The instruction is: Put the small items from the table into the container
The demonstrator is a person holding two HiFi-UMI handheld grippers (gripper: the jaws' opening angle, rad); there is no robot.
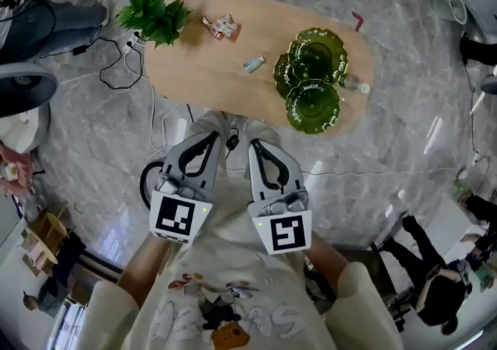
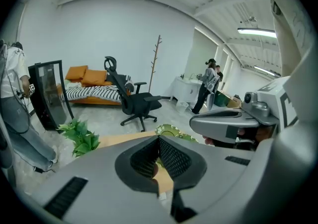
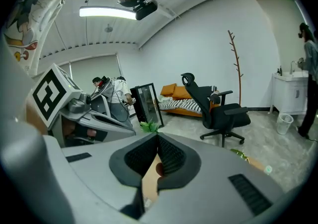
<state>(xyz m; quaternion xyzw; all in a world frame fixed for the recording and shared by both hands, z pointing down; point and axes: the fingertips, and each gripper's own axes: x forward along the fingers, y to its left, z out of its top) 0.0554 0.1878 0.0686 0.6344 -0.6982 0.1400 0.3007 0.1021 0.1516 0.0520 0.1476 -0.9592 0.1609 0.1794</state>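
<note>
While the left gripper [image 1: 210, 139] and right gripper [image 1: 256, 147] hang pressed together, empty, short of the table [image 1: 194, 69], nothing looks done yet; the wrapped snacks [image 1: 220, 26] and pale packet [image 1: 253, 64] lie outside the green glass dish [image 1: 317, 53].

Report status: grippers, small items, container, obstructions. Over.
Left gripper and right gripper shut, empty, short of the wooden table. Red-and-white packets and pale blue item on it, outside the green glass dish. Plant at left end, not blocking.

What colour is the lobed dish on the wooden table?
Green: the dish shows best in the head view.
</note>
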